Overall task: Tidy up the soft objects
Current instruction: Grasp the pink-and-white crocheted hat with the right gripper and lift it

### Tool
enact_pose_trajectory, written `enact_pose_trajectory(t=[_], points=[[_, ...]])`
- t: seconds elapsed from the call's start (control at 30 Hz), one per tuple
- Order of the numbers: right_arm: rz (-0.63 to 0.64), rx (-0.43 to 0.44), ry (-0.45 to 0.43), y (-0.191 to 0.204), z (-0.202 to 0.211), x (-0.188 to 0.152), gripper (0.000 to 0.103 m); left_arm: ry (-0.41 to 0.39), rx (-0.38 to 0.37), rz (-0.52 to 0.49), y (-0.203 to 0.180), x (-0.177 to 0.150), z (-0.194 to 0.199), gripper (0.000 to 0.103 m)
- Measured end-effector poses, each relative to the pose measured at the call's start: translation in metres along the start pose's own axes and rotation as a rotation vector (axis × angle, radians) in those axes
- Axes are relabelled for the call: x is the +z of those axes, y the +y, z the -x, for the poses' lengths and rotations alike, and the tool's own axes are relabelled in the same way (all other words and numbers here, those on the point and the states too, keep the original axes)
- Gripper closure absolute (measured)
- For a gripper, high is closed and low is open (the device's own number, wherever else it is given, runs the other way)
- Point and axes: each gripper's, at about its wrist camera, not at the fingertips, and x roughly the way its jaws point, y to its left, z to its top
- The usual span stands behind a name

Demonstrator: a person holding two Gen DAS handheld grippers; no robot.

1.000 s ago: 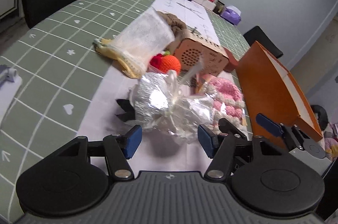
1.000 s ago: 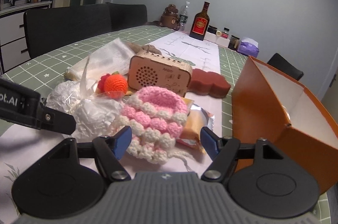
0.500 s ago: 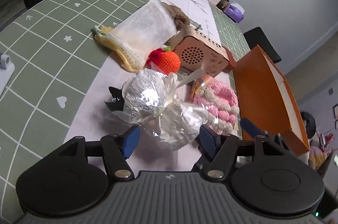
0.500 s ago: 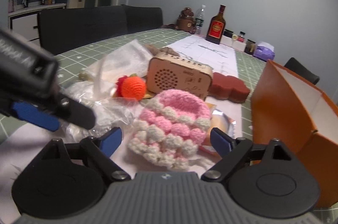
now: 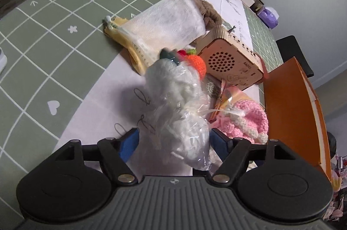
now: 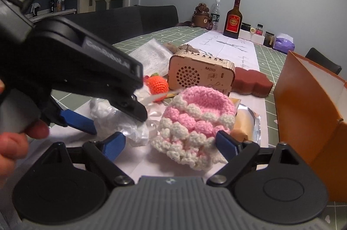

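Since a second ago we are lifting the plastic-wrapped white bundle (image 5: 180,112) clear of the table runner (image 5: 102,99), our left gripper (image 5: 174,141) closing narrowly on its lower end. Our right gripper (image 6: 169,144) is hanging wide around the pink crocheted hat (image 6: 195,121), which is lying beside the orange box (image 6: 308,104), fingers not squeezing.

left gripper (image 5: 174,140) view: clear-wrapped white bundle (image 5: 180,112) sits between the fingers, hides both pad faces, contact unclear. pink crochet pouch (image 5: 245,121) half hidden behind it to the right. orange box (image 5: 292,110) right of that, its inside out of view. right gripper view: left gripper body (image 6: 71,69) blocks most of the bundle.
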Motion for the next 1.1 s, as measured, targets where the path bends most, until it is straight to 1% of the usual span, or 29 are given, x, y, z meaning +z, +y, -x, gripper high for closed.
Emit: enact_pose_trajectory(t=[0.07,0.1,0.17,0.2,0.23,0.33,0.4,0.53,0.7,0.73,0.77,0.83,1.03,1.1], points=[[-0.007,-0.003,-0.001,-0.003,0.0,0.0,0.015,-0.01,0.005,-0.022,-0.003,-0.001,-0.002,0.021],[-0.013,-0.005,-0.002,-0.004,0.0,0.0,0.015,-0.011,-0.008,-0.029,-0.003,-0.002,-0.002,0.032],[-0.035,-0.012,-0.004,-0.01,0.002,-0.001,0.016,-0.016,-0.022,-0.062,-0.004,-0.003,0.0,0.041],[-0.047,-0.012,-0.003,-0.013,0.002,-0.001,0.016,-0.031,-0.017,-0.083,-0.004,-0.004,0.002,0.048],[-0.059,-0.017,-0.004,-0.016,0.003,-0.002,0.016,-0.047,-0.01,-0.115,-0.006,-0.005,0.005,0.051],[-0.096,-0.046,-0.021,-0.023,0.005,0.0,0.016,-0.089,0.03,-0.201,-0.01,-0.007,0.013,0.056],[-0.125,-0.046,-0.025,-0.028,0.004,0.002,0.016,-0.115,0.046,-0.239,-0.01,-0.009,0.017,0.058],[-0.17,-0.048,0.007,-0.025,-0.007,0.008,0.016,-0.175,0.079,-0.32,-0.013,-0.017,0.025,0.06],[-0.161,-0.111,0.035,-0.011,-0.022,0.005,0.016,-0.2,0.085,-0.344,-0.009,-0.023,0.032,0.061],[-0.158,-0.117,0.035,-0.009,-0.023,0.003,0.018,-0.204,0.087,-0.35,-0.009,-0.024,0.033,0.061],[-0.153,-0.124,0.036,-0.008,-0.024,0.002,0.024,-0.208,0.084,-0.355,-0.009,-0.026,0.034,0.061],[-0.147,-0.135,0.043,-0.008,-0.025,0.0,0.033,-0.21,0.071,-0.359,-0.009,-0.027,0.036,0.061],[-0.145,-0.114,0.029,-0.014,-0.015,-0.002,0.069,-0.213,0.046,-0.371,-0.012,-0.031,0.04,0.061],[-0.135,-0.112,0.019,-0.013,-0.007,0.0,0.072,-0.219,0.037,-0.373,-0.012,-0.033,0.044,0.061]])
